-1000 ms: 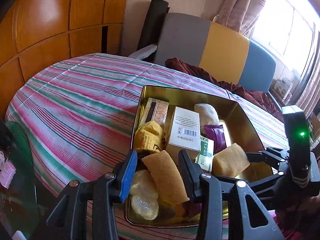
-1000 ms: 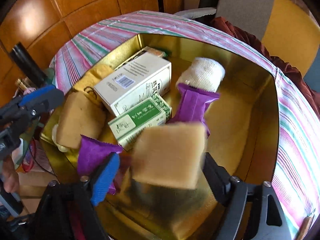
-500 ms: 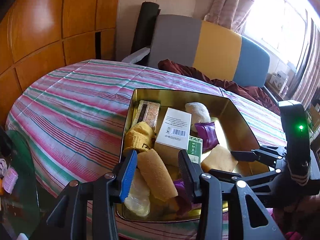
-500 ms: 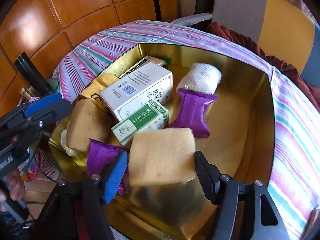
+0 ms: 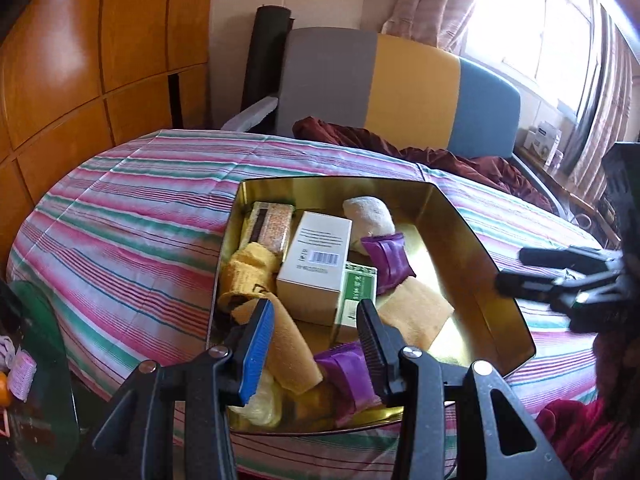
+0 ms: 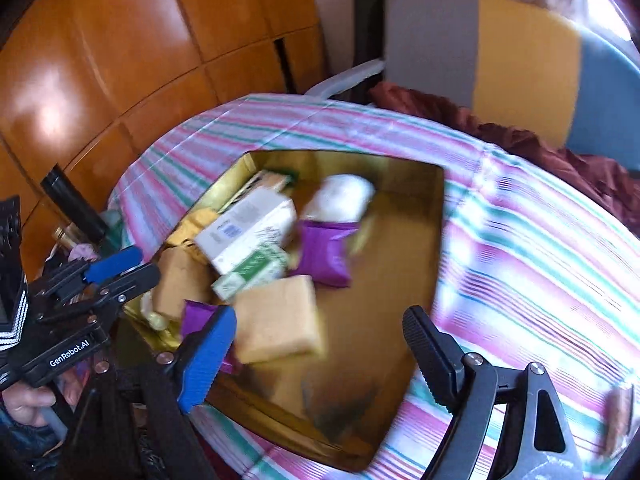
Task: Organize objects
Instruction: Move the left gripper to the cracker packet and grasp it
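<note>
A gold tin tray (image 5: 472,240) (image 6: 438,216) lies on the striped bed cover. It holds a white box (image 5: 316,266) (image 6: 248,232), a green box (image 5: 358,298) (image 6: 252,272), purple pouches (image 5: 388,258) (image 6: 326,254), a white roll (image 5: 368,214) (image 6: 340,200) and yellow sponges (image 5: 416,312) (image 6: 276,320). My left gripper (image 5: 316,340) is open and empty above the tray's near end. My right gripper (image 6: 320,356) is open and empty, pulled back above the tray; the square sponge lies in the tray.
A striped bed cover (image 5: 132,216) spreads around the tray. A grey, yellow and blue headboard (image 5: 400,88) and a dark red blanket (image 5: 440,156) lie behind. Wooden panels (image 5: 80,60) stand left. A glass side table (image 5: 32,380) with small items is at the lower left.
My right gripper has let go of the square sponge, opened wide and drawn back and up from the tray. My left gripper has also pulled back a little.
</note>
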A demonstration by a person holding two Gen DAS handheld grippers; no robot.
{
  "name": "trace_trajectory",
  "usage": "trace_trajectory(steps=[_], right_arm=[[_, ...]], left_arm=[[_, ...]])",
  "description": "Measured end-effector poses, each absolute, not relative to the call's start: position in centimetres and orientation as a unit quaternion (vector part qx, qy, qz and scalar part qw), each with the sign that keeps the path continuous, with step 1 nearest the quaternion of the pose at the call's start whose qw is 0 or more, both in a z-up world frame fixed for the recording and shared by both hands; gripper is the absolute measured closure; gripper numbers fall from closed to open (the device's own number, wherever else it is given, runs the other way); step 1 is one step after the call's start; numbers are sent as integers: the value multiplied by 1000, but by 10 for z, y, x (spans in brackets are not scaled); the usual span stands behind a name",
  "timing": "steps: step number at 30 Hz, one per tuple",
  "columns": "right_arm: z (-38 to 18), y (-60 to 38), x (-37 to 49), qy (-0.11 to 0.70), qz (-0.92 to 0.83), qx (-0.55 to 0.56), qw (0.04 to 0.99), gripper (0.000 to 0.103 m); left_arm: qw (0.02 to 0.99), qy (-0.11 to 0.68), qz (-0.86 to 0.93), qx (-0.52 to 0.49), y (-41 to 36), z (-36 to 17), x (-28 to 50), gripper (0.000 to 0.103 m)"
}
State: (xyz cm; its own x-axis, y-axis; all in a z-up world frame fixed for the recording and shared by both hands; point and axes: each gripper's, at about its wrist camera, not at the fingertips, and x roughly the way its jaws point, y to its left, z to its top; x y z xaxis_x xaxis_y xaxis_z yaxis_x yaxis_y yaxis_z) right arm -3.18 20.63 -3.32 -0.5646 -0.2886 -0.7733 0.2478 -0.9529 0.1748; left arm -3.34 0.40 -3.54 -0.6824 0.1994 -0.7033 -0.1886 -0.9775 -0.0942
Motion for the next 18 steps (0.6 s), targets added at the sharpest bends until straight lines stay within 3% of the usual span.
trace_trajectory(steps=[8,18], right_arm=[[-22,312,-13,-81,-896,435,38,10],[-12,491,37,-224,-879,385,-172,5]], left_arm=[[140,19,914,-379,32,-29,-31,60],[207,50,898,-386,92,-20,-34,60]])
